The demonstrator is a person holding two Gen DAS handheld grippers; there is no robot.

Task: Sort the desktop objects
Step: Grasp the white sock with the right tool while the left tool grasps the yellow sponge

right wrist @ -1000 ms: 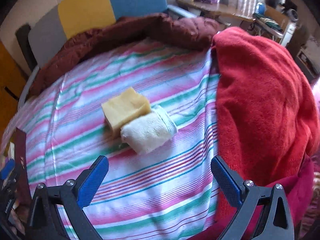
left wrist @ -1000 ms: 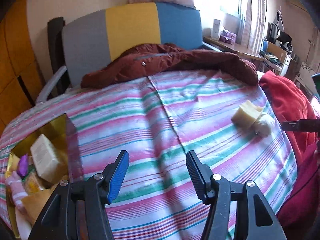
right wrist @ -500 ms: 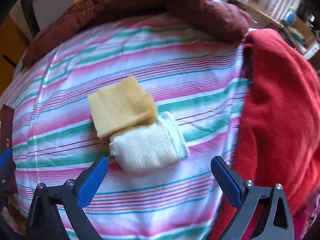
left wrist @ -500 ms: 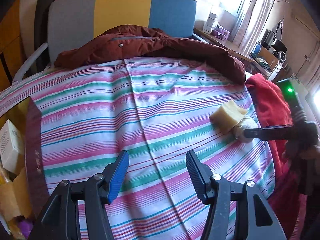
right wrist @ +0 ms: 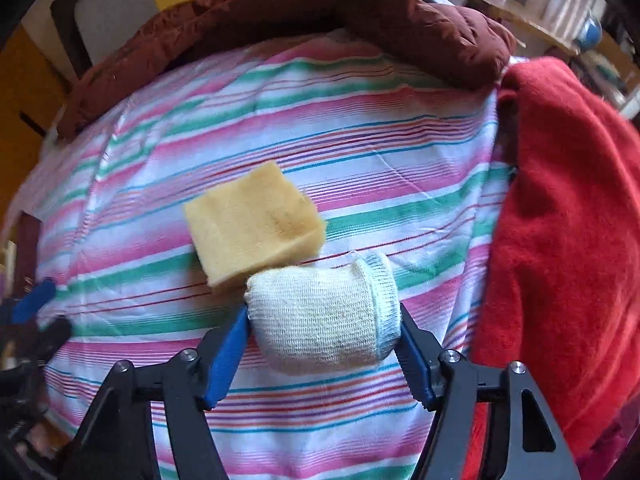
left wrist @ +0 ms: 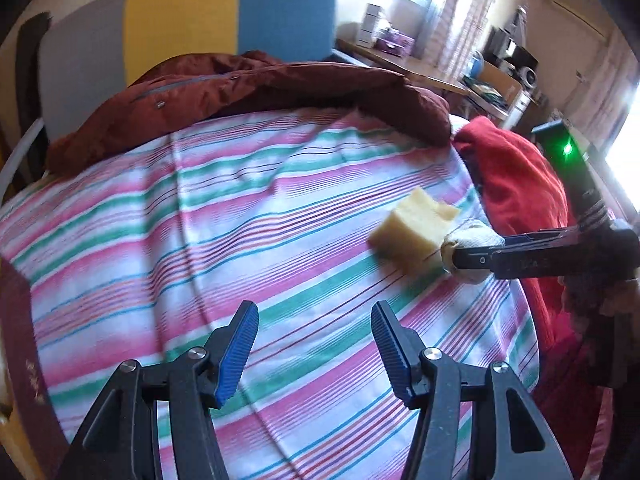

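A rolled white sock (right wrist: 324, 316) lies on the striped cloth (right wrist: 360, 152), touching a yellow sponge block (right wrist: 252, 228) just behind it. My right gripper (right wrist: 320, 344) has its blue pads on both sides of the sock, pressing against it. In the left wrist view the sponge (left wrist: 412, 236) and the sock (left wrist: 468, 248) sit at the right, with the right gripper's black finger across the sock. My left gripper (left wrist: 314, 344) is open and empty above the striped cloth, left of the sponge.
A dark red jacket (left wrist: 248, 96) lies along the far edge. A red blanket (right wrist: 568, 220) is heaped at the right, close to the sock. A dark red box edge (left wrist: 20, 344) stands at the left. A multicoloured chair back (left wrist: 180, 24) is behind.
My right gripper has moved forward onto the sock and narrowed its jaws around it. My left gripper has swung right, away from the box at the left.
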